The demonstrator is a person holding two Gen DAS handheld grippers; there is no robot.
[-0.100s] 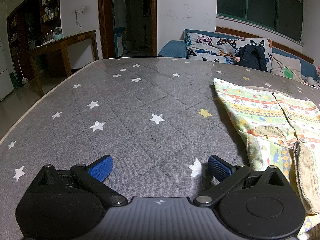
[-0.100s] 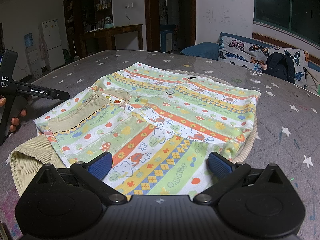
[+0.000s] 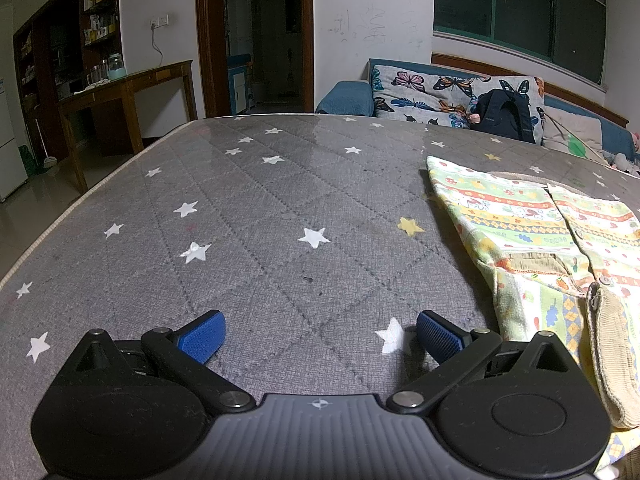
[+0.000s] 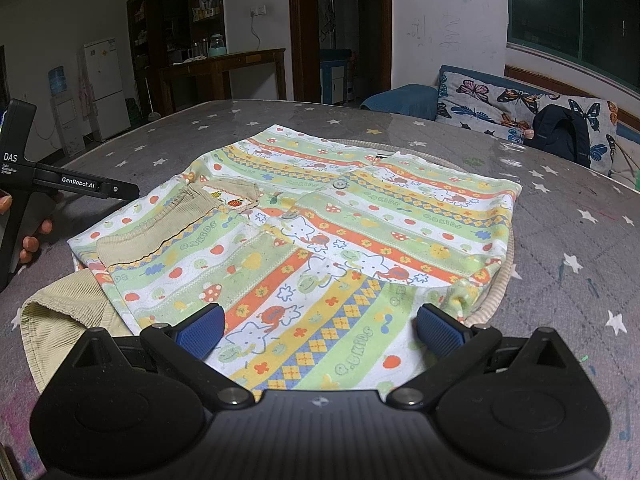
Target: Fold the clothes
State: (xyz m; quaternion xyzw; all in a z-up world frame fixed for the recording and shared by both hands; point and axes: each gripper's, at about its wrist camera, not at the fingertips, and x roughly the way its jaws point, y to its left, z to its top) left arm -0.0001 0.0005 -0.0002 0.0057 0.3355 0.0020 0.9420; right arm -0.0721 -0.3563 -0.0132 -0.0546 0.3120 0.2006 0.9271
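Note:
A child's garment (image 4: 320,236) with green, orange and yellow cartoon stripes and tan corduroy lining lies flat on the grey star-print mattress (image 4: 560,240). My right gripper (image 4: 318,330) is open and empty, just above the garment's near edge. My left gripper (image 3: 318,336) is open and empty over bare mattress (image 3: 280,216), with the garment (image 3: 532,220) to its right. The left gripper's body (image 4: 24,184) shows at the left edge of the right wrist view, held by a hand. A tan corduroy part (image 4: 60,308) sticks out at the garment's near left corner.
A sofa with butterfly cushions (image 3: 440,88) and a black backpack (image 3: 504,116) stands beyond the mattress's far edge. A wooden desk (image 3: 120,92) and shelves are at the back left, a doorway (image 3: 260,36) in the middle. The mattress's left edge (image 3: 60,220) drops to the floor.

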